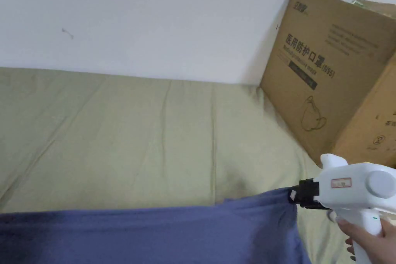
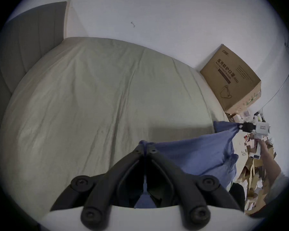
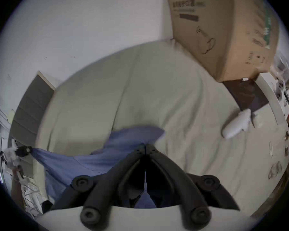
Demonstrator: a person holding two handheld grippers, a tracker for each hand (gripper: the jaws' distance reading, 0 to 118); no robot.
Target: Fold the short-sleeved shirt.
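Pale green bedding (image 1: 127,141) is spread over a bed set against a white wall (image 1: 154,17), and above it a blue short-sleeved shirt (image 1: 154,235) is held stretched between two tongs. The right gripper (image 1: 292,196), white-bodied with black jaws, is gripped by a hand (image 1: 367,243) at the lower right of the head view; its jaws are closed tight on one bunched corner of the shirt. In the right gripper view the same jaws (image 3: 145,147) are seen pressed together on blue cloth. The left gripper (image 2: 145,145) is likewise clamped on the opposite corner, a thin strip of fabric being pinched between its jaws. From these two corners the shirt is seen sagging between them, lifted above the bedding. A large brown cardboard box (image 1: 328,67) is propped at the bed's far right corner against the wall. A grey padded headboard (image 2: 28,46) is seen at the bed's left end. A white handheld device (image 3: 235,126) is seen lying on the bedding near the box.
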